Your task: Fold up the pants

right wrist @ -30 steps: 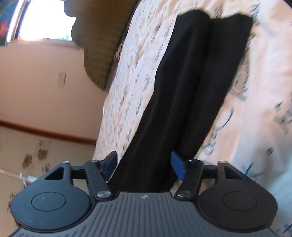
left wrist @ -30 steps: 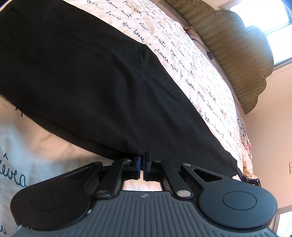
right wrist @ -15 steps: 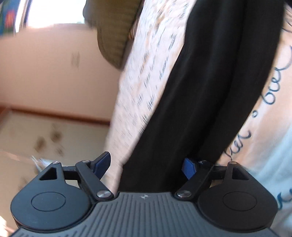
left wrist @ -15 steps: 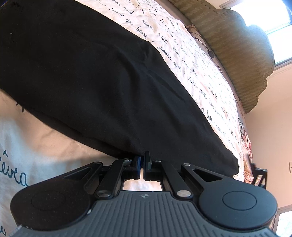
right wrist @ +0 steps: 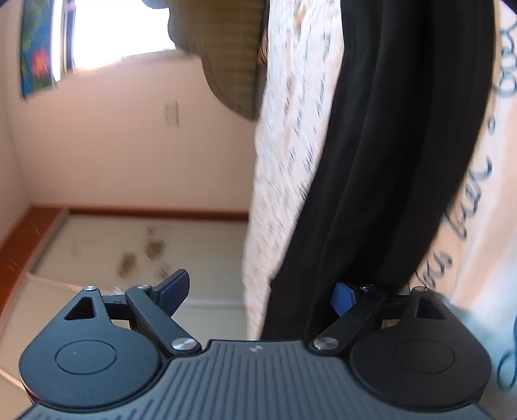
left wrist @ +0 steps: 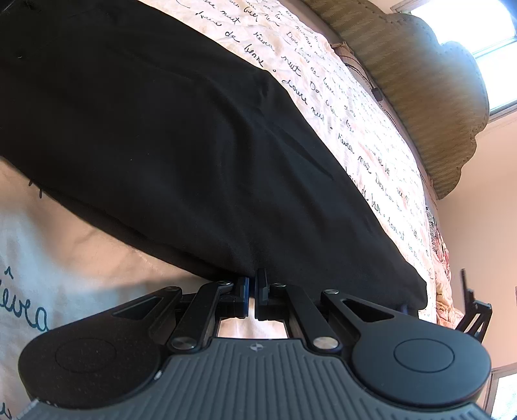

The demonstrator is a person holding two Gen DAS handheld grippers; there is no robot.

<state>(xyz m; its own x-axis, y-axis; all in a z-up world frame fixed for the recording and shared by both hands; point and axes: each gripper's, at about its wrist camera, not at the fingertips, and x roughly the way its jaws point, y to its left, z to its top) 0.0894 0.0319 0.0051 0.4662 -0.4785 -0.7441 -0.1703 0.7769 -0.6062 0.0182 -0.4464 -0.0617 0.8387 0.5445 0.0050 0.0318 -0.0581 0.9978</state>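
Daylight from blown-out window [left wrist: 484,29] behind headboard [left wrist: 420,80], black pants [left wrist: 161,129] crushed to near-featureless, strong fisheye bending at edges, right wrist view motion-smeared on bedspread [right wrist: 290,145] print.

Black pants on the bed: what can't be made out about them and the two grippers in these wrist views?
- Black pants: the far end is cut off by the top-left edge of the left wrist view; waistband or cuffs, unclear.
- Left gripper: shut at the pants' edge; whether cloth is pinched is hidden by the dark fabric.
- Right gripper: its jaws have just been opening; the bedspread lettering is motion-blurred.
- Pants' near end in the right wrist view: hidden behind the gripper body.
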